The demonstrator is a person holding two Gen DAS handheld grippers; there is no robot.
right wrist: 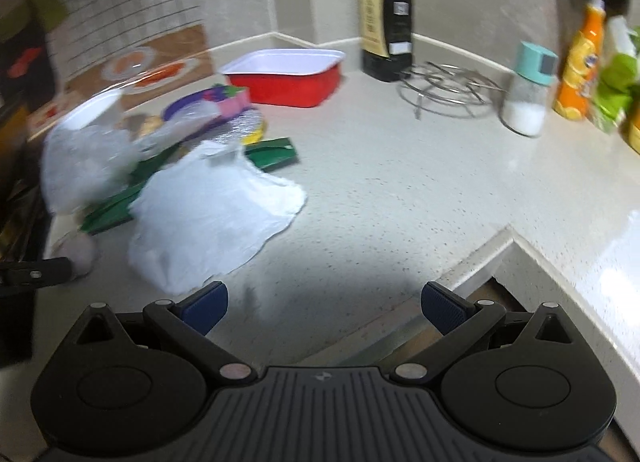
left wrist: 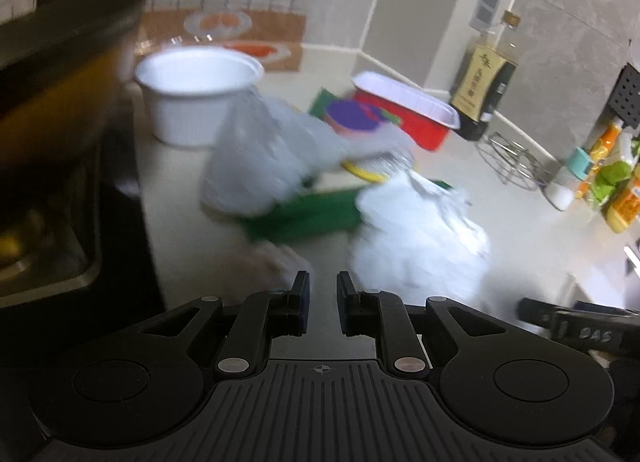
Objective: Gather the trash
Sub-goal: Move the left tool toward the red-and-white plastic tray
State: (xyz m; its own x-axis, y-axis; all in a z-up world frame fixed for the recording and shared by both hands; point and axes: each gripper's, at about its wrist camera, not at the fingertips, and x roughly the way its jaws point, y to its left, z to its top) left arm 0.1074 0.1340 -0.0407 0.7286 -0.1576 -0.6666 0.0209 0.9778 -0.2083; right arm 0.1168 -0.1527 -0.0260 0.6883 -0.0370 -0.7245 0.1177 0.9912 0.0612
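Note:
A heap of trash lies on the speckled counter (right wrist: 400,182): a crumpled white paper towel (left wrist: 420,238) (right wrist: 212,218), a clear plastic bag (left wrist: 260,158) (right wrist: 84,166), flat green packaging (left wrist: 304,218) (right wrist: 272,154) and a purple and pink lidded cup (left wrist: 352,116) (right wrist: 208,102). Behind the heap stand a white bowl (left wrist: 196,94) and a red tray (left wrist: 404,110) (right wrist: 288,78). My left gripper (left wrist: 323,282) hovers just short of the towel, its fingers nearly together with nothing between them. My right gripper (right wrist: 324,302) is wide open and empty, to the right of the towel. Both views are blurred.
A dark sauce bottle (right wrist: 386,18), a wire trivet (right wrist: 448,90), a salt shaker (right wrist: 528,94) and an orange bottle (right wrist: 580,58) line the back wall. A sink (left wrist: 40,254) lies at the left. The counter's front edge (right wrist: 480,262) steps inward at the right.

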